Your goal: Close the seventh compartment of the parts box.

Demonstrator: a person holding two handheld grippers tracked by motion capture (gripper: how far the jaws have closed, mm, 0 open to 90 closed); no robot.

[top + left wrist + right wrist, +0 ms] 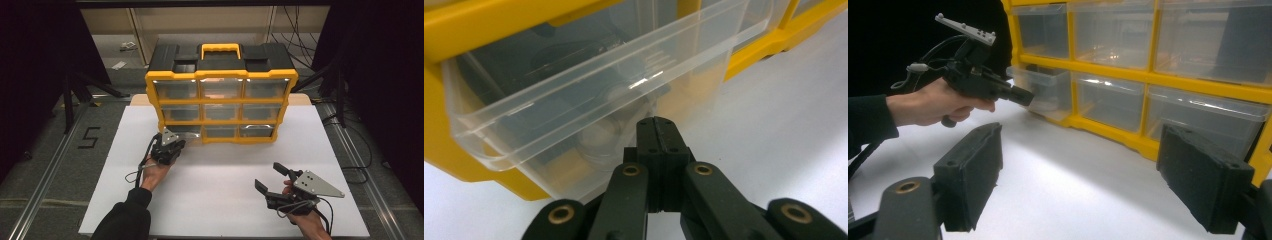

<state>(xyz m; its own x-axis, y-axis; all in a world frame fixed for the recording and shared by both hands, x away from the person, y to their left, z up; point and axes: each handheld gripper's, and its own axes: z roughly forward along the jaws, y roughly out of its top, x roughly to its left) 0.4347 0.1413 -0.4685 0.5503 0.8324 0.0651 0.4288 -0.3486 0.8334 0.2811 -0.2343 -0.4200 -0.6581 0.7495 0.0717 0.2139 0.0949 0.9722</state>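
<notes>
Bottom-left drawer (589, 100) partly out — left gripper (658, 131) jaws together at its front; right gripper (272, 181) spread, waiting

Right tool (1078, 175) gapes wide facing yellow drawer cabinet (1148, 75).

the drawer cabinet (220, 95) stood at the table's (220, 200) far middle; the left claw (169, 146) sat against its bottom-left drawer (589, 100), the right claw (272, 179) well apart, nearer right.
</notes>
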